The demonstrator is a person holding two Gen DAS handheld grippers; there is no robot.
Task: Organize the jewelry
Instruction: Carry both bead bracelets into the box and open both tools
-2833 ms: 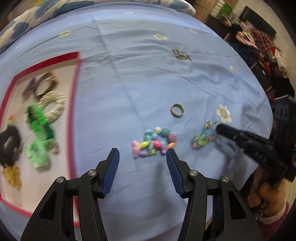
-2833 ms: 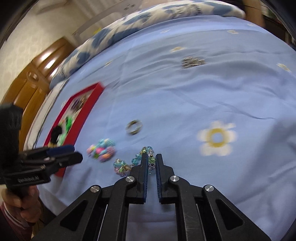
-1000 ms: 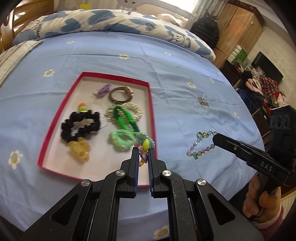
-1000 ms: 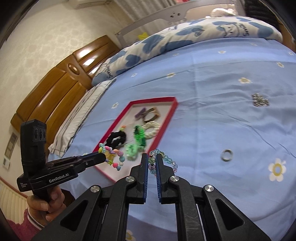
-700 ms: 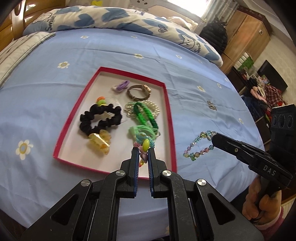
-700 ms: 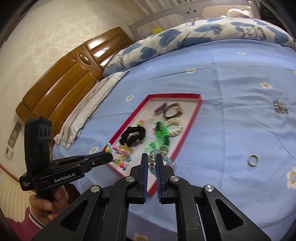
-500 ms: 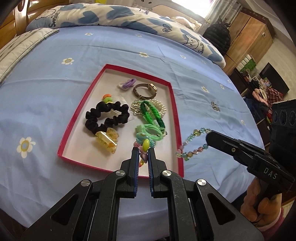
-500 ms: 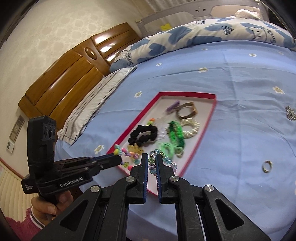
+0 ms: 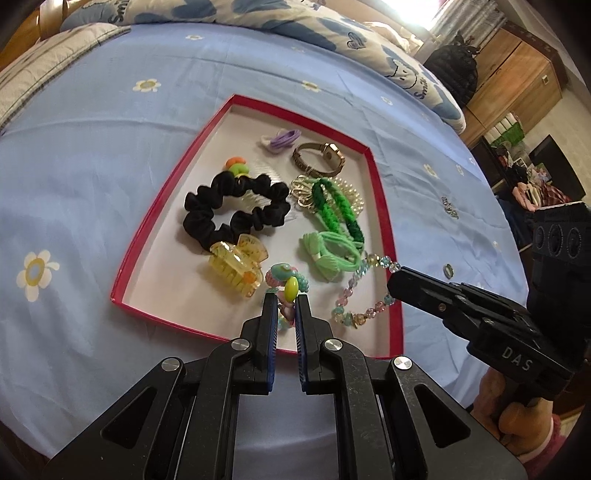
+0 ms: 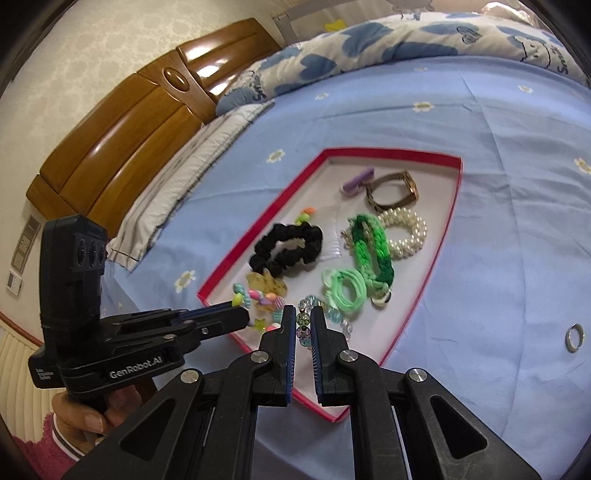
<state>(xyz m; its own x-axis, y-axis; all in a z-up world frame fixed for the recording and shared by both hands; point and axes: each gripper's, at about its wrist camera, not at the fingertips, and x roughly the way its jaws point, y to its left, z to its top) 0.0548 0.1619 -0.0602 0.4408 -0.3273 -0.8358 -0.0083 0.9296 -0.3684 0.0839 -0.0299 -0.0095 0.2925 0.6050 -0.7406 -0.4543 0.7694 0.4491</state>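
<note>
A red-rimmed tray [image 9: 380, 206] lies on the blue bedsheet and holds a black scrunchie [image 9: 232, 210], a yellow claw clip [image 9: 236, 264], green bands [image 9: 334, 254], a pearl bracelet [image 10: 404, 234] and a watch [image 9: 319, 158]. My left gripper [image 9: 286, 301] is shut on a colourful bead bracelet [image 9: 288, 284] over the tray's near edge. My right gripper [image 10: 303, 321] is shut on a clear glass-bead bracelet [image 9: 364, 291], held over the tray's near right corner. The right gripper also shows in the left wrist view [image 9: 397, 286], and the left gripper in the right wrist view [image 10: 240, 314].
A metal ring [image 10: 574, 336] lies on the sheet to the right of the tray. A small silver piece [image 9: 448, 208] lies farther right. A patterned pillow [image 9: 280, 14] and a wooden headboard [image 10: 140, 107] bound the far side of the bed.
Both grippers picked their bracelets up off the sheet and carried them left to the tray. In the last half second both came closer over its near edge.
</note>
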